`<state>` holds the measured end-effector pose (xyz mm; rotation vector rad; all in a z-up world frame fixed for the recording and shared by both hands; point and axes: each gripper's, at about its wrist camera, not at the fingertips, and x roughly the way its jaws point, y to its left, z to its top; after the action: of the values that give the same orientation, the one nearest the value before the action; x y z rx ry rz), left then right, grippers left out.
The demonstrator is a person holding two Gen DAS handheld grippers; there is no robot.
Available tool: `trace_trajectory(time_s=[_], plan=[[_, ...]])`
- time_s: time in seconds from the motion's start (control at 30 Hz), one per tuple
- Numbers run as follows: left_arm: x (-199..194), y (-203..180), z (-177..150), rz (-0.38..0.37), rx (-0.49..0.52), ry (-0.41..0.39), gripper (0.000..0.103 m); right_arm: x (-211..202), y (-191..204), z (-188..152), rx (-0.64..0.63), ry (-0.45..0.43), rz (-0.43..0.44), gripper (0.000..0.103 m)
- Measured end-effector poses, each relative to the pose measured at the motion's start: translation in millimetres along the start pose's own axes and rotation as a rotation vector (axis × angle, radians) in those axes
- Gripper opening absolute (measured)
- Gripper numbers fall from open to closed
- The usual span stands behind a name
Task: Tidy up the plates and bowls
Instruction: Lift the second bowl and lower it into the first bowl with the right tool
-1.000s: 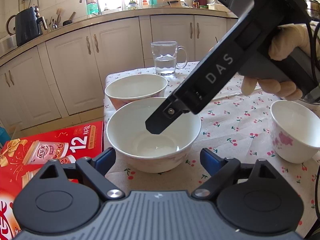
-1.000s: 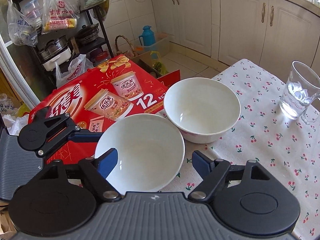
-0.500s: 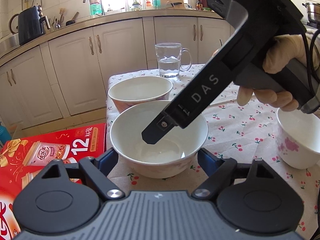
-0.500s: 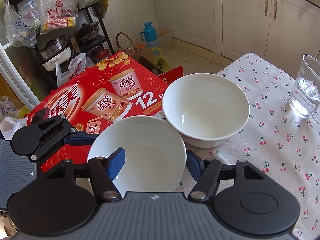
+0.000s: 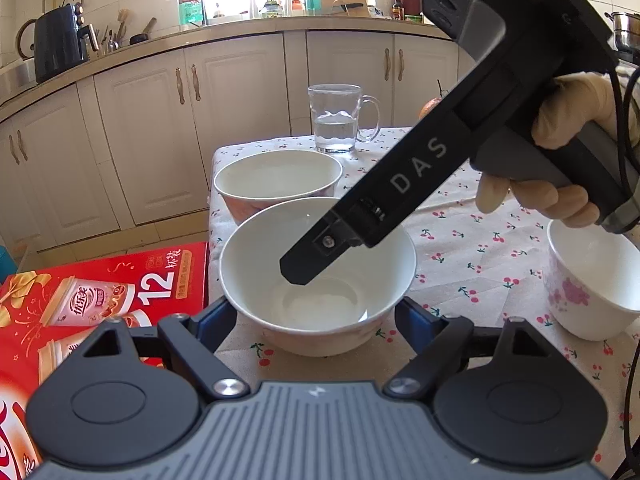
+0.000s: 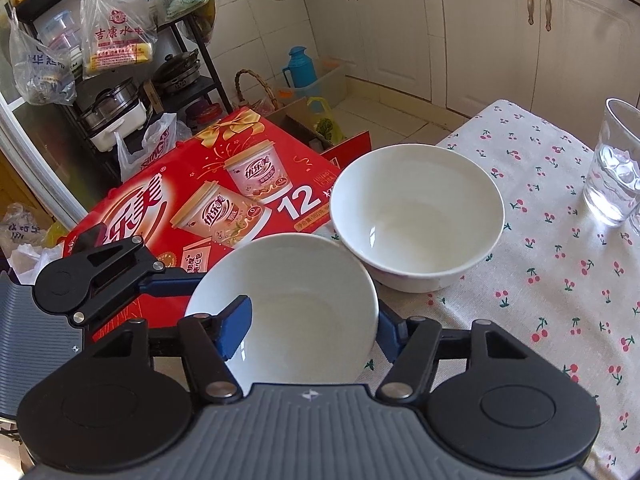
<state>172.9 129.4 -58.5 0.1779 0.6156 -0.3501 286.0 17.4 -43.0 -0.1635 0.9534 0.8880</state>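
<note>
We are gripping the near bowl [image 6: 296,312] with the right tongs [image 6: 312,328]: one blue finger [image 6: 236,326] is sitting inside the rim at nine o'clock, the other outside the wall at three o'clock, and the pair is clamped on it. The left tongs [image 5: 316,316] are standing half open around the same bowl, and whether their pads are touching the wall we cannot tell. Their jaws have just been closing, with the bowl between them.

The bowl is resting on the surface [image 6: 560,264] near its edge, with a second bowl [image 6: 416,216] just behind at one o'clock, almost touching. We judge nesting the two is the step in hand. To do it well we are advising a straight lift, keeping the rim level, since a grip on one side lets a smooth bowl tip.

A glass mug [image 5: 340,120] of water is standing at twelve o'clock beyond the second bowl, a flowered cup [image 5: 592,284] at three o'clock, and a red box [image 6: 208,200] beside the surface.
</note>
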Motion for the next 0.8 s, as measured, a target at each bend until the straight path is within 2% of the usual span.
trace_trajectory(time_s=[0.37, 0.8], plan=[[-26.0, -13.9, 3.9, -0.035, 0.020, -0.010, 0.086, -28.7, 8.9, -11.6, 0.012, -0.011, 0.018, 0.070], [-66.3, -48.7, 6.1, -0.081, 0.052, -0.014, 0.086, -81.7, 32.1, -44.5, -0.004, -0.021, -0.001, 0.070]])
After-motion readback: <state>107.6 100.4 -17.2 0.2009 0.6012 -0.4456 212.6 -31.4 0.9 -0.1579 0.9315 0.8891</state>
